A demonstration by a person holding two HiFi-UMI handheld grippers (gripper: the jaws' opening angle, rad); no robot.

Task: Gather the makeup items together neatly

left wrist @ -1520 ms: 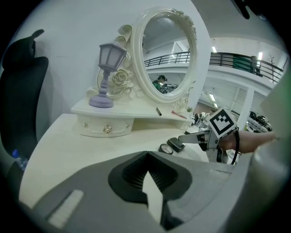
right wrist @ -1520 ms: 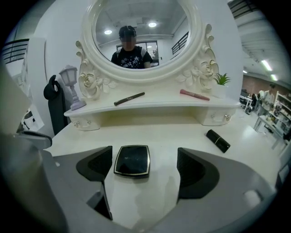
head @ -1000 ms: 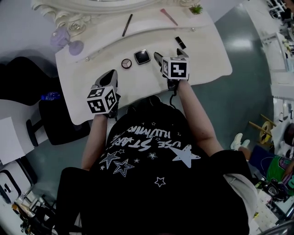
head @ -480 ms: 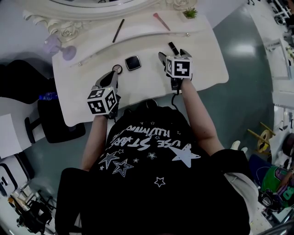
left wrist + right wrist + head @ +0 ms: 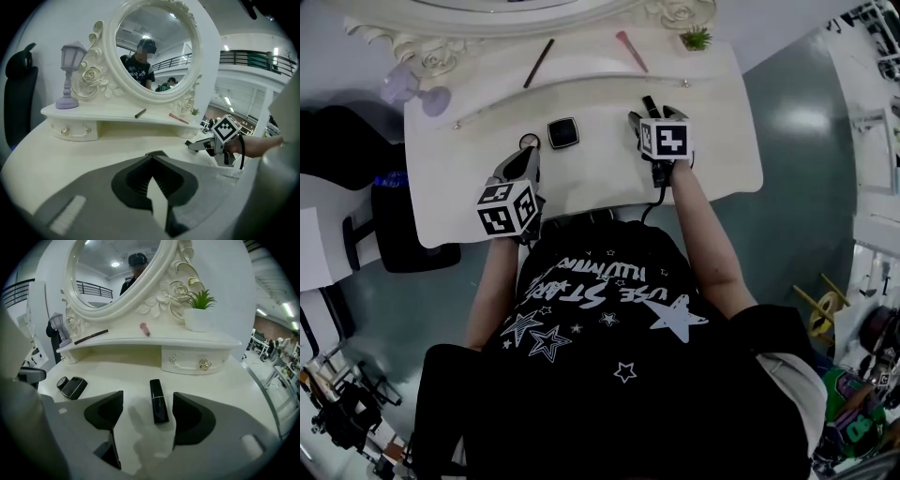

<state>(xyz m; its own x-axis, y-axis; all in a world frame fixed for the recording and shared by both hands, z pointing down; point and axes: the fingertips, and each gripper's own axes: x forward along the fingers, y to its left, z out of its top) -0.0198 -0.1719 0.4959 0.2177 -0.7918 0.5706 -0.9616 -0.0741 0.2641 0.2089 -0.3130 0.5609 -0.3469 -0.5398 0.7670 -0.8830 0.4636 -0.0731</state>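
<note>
On the right gripper [image 5: 146, 404]: released, jaws well apart, though just been closing in. Straddles a black lipstick [image 5: 158, 401] without pressing on it, with bare white table [image 5: 225, 380] showing on both sides of the tube. Nearer to the right jaw than to the left.

As for the lipstick: flat on the table, near the right side and in front of the drawer [image 5: 187, 363] under the shelf. Long axis roughly in line with the jaws, running away from the camera toward that drawer, far end leaning slightly left. In the head view, pointing from the person's side of the table toward the mirror [image 5: 516, 11], right at the fingertips.

On the left gripper [image 5: 152, 155]: clenched, tips meeting, nothing gripped. Angled down over the table to the left, tips just beside a small round compact [image 5: 528, 142]; contact there impossible to judge. Next to that, a square black compact [image 5: 563, 132], the two side by side and well apart from the lipstick.

Up on the shelf, a dark pencil [image 5: 538, 64] and a pink stick [image 5: 631, 51], separate from each other.
</note>
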